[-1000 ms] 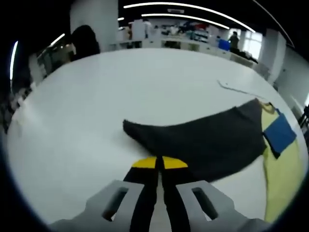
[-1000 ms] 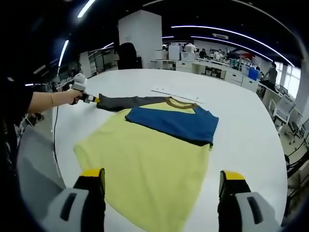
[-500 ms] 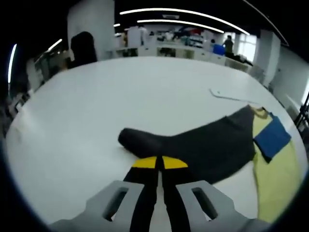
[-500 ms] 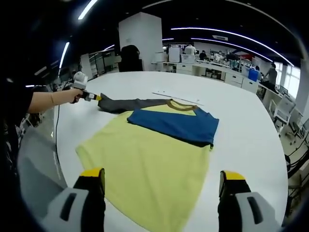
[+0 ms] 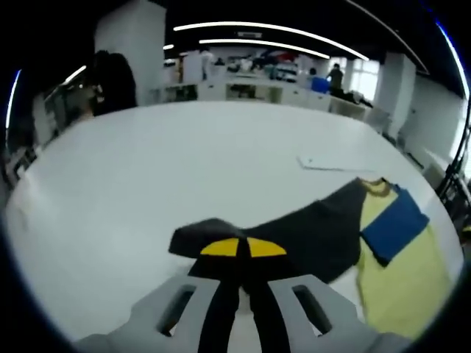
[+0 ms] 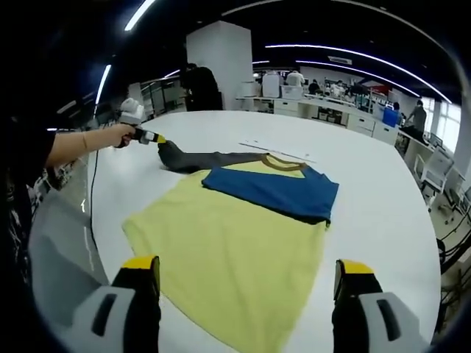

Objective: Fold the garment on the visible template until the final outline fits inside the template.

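While the left gripper [image 5: 243, 248] pinches the dark sleeve [image 5: 294, 235] tight, the right gripper's [image 6: 246, 283] fingers [image 6: 140, 276] gape above the yellow shirt [image 6: 235, 250].

Left gripper [image 5: 243, 248] jaws closed, right gripper [image 6: 246, 272] apart.

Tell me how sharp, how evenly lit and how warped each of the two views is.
Left gripper view: soft with motion blur, the dark grey sleeve and the yellow jaw tips smeared; the white table bulges like a dome. Right gripper view: sharper, the yellow shirt with its folded blue sleeve crisp; ceiling light strips bend into arcs, light is even with faint shadows, and the edges fall dark.
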The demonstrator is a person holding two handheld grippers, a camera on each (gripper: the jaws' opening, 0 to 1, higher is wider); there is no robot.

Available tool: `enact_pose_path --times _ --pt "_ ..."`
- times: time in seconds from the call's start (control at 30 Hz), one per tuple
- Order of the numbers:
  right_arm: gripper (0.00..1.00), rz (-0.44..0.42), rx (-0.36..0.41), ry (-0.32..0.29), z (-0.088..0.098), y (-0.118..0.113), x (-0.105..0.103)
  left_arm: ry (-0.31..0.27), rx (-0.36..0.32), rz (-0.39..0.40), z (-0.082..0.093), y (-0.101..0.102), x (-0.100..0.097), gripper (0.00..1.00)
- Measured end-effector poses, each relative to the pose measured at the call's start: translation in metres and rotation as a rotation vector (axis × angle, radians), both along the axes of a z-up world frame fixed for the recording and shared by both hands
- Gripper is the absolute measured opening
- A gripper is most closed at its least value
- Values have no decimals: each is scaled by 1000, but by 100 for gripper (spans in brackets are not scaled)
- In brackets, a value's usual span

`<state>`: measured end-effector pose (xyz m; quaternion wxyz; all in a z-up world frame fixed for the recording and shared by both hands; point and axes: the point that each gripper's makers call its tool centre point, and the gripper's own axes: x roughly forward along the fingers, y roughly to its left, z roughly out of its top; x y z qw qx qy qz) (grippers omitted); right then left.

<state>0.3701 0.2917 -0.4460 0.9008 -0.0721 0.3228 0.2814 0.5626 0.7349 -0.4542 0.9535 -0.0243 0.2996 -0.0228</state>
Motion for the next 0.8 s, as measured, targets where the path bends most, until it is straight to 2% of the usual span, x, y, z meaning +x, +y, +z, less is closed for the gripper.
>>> enact_pose_path --times 0.27,0.6,0.8 --pt "99 5 2 -8 1 0 -1 -34 -2 -69 19 -29 12 0" --pt "99 -2 1 -15 2 -2 -4 -40 -26 -156 37 -70 24 0" --pt "99 -6 5 -14 2 -2 -4 -33 -76 -188 42 -101 33 0"
